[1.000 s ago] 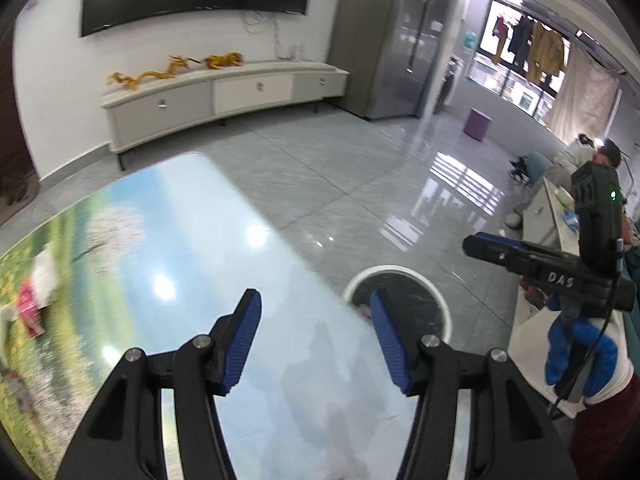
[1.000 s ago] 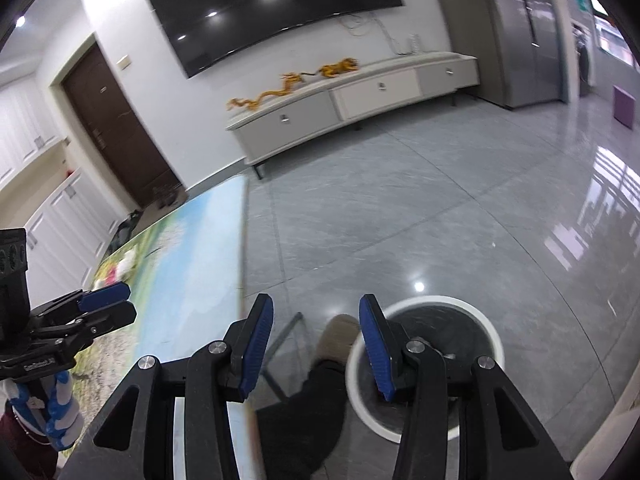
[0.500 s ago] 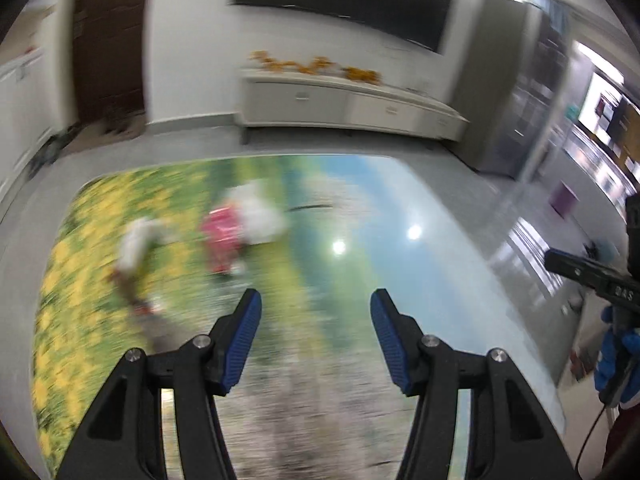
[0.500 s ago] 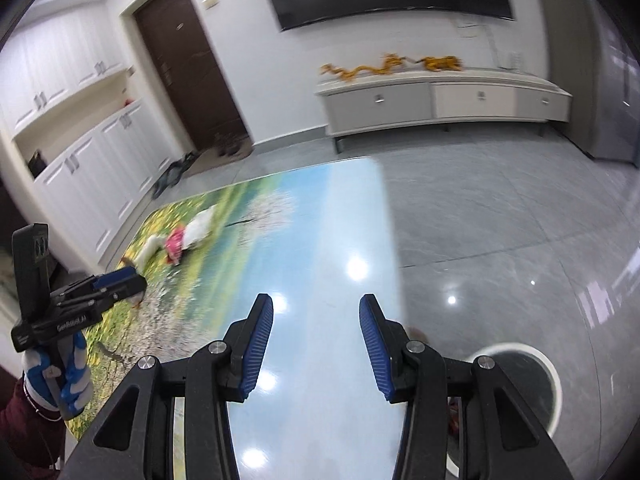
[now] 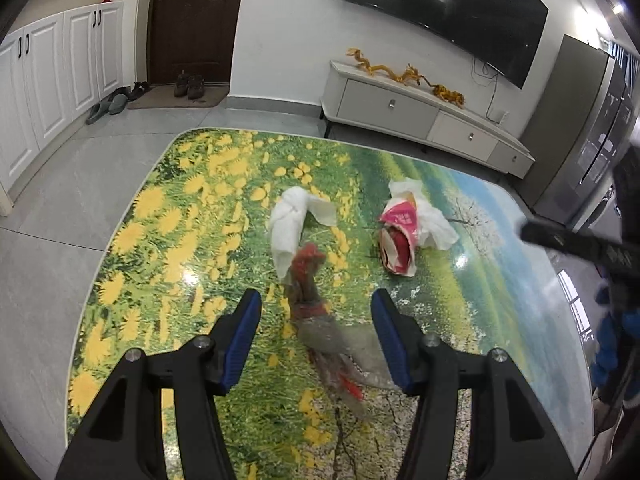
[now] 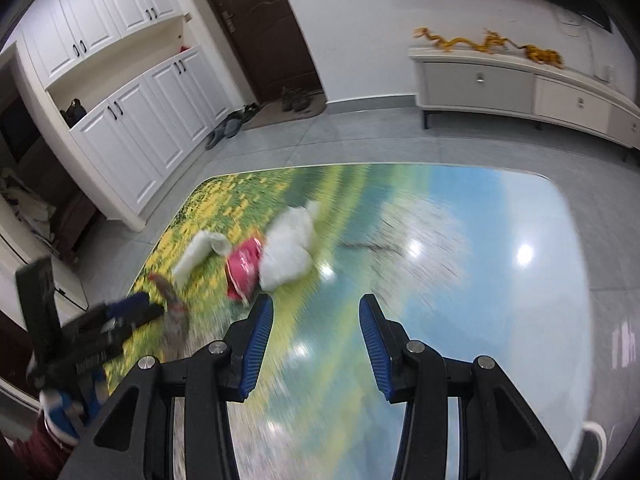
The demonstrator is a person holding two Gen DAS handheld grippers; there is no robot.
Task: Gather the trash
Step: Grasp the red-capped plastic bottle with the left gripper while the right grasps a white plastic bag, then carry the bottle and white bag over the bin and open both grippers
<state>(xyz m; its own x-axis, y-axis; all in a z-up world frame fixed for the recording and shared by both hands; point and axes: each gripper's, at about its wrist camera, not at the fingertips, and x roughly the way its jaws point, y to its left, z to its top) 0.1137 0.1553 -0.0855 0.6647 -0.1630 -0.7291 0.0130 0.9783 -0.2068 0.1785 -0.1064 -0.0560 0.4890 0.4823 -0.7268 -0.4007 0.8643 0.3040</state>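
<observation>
Trash lies on a table with a printed meadow top (image 5: 168,216). A crumpled clear and red plastic wrapper (image 5: 320,320) lies between the open fingers of my left gripper (image 5: 316,340), untouched as far as I can tell. Beyond it lie a white tissue (image 5: 292,224) and a red-and-white paper wrapper with a tissue (image 5: 408,228). My right gripper (image 6: 316,344) is open and empty above the table, with the red wrapper (image 6: 246,268) and white tissues (image 6: 288,248) ahead to its left. The left gripper also shows at the left of the right wrist view (image 6: 120,312).
A low white TV cabinet (image 5: 420,112) stands against the far wall under a black TV (image 5: 440,8). White cupboards (image 6: 132,132) and a dark door (image 5: 192,20) with shoes are at the left. Grey tiled floor surrounds the table.
Both grippers have swung left from the floor bin and table's blue end to the trash on the yellow-flower end. The left gripper now straddles the plastic wrapper. Both stay open.
</observation>
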